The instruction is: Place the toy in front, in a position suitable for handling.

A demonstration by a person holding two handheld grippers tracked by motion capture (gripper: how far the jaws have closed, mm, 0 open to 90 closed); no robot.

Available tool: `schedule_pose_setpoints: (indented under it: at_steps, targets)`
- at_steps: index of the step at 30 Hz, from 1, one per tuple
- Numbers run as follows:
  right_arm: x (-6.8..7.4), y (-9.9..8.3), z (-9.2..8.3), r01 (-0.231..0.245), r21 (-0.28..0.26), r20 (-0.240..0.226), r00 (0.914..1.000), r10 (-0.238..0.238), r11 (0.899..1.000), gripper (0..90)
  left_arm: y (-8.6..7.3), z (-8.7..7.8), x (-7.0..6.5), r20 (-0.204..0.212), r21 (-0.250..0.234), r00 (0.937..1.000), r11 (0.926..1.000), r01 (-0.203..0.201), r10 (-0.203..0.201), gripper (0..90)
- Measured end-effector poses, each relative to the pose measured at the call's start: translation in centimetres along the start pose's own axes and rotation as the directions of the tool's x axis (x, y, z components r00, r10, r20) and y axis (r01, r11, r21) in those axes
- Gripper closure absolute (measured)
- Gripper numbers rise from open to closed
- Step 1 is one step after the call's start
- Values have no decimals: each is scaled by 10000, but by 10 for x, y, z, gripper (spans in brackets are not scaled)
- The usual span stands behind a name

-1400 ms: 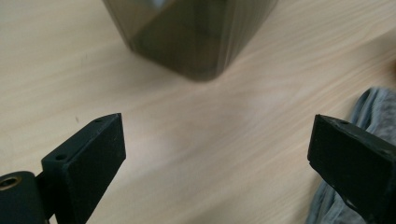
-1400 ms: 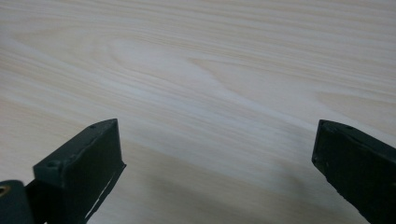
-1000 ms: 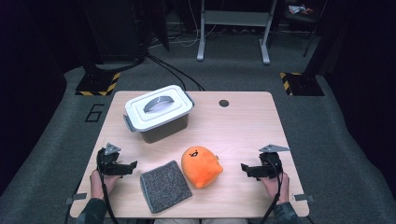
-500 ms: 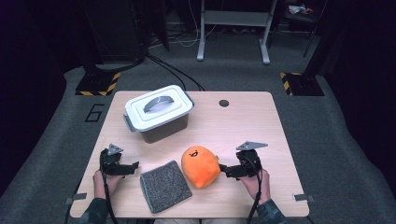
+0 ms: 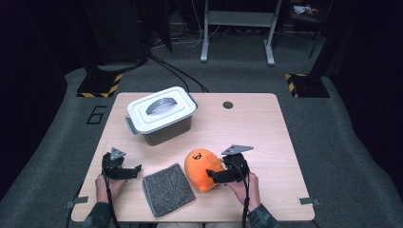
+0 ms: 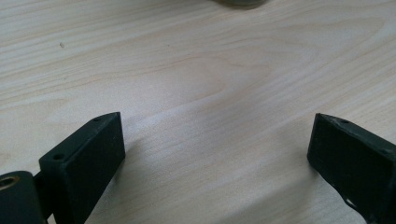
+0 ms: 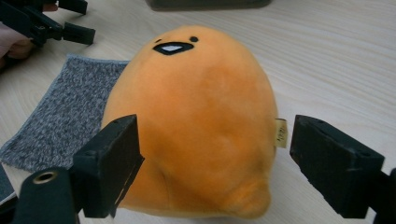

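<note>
the orange plush toy (image 7: pixel 196 121) lies near the front of the counter (image 5: pixel 266 123), just right of the grey cloth (image 5: pixel 167 189). my right hand-held gripper (image 7: pixel 212 168) has it between its jaws, which have just been closing; there's a gap at the right pad, so no grip yet. my left hand-held gripper (image 6: pixel 217 158) sits wide open over bare wood, holding nothing. the lidded box (image 5: pixel 161 114) stands farther back.

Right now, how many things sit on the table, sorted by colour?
Orange: 1, the plush
Grey: 1, the cloth
White-lidded: 1, the box
Black: 1, the small round mark or cap by the far edge
Total: 4
</note>
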State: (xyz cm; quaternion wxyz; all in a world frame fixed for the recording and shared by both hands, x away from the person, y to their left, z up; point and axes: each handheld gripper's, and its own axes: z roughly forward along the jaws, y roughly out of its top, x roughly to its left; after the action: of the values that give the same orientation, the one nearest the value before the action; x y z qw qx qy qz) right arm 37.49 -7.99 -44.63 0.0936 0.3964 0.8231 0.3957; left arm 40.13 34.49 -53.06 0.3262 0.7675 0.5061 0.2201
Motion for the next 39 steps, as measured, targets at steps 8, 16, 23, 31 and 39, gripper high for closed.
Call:
schedule_pose_setpoints:
  at_steps: [8,16,23,31,39]
  targets:
    - [3,-1,14,-74,446,-144,9999,81,9990,314,0,0,0,1,-3,10000,10000,11,-11,38]
    - [-2,-4,17,-21,664,-337,9994,44,9978,601,0,0,0,-4,-4,10000,10000,17,-17,39]
    - [-5,-7,10,121,116,-302,9995,-117,9999,736,0,0,0,-19,-74,10000,10000,65,-65,41]
    - [-6,-1,4,416,-91,-313,9986,-419,9991,793,0,0,0,-14,-50,10000,10000,36,-36,41]
    - [-5,11,-4,862,-327,-58,9962,-864,9957,817,0,0,0,1,-89,10000,9999,58,-58,46]
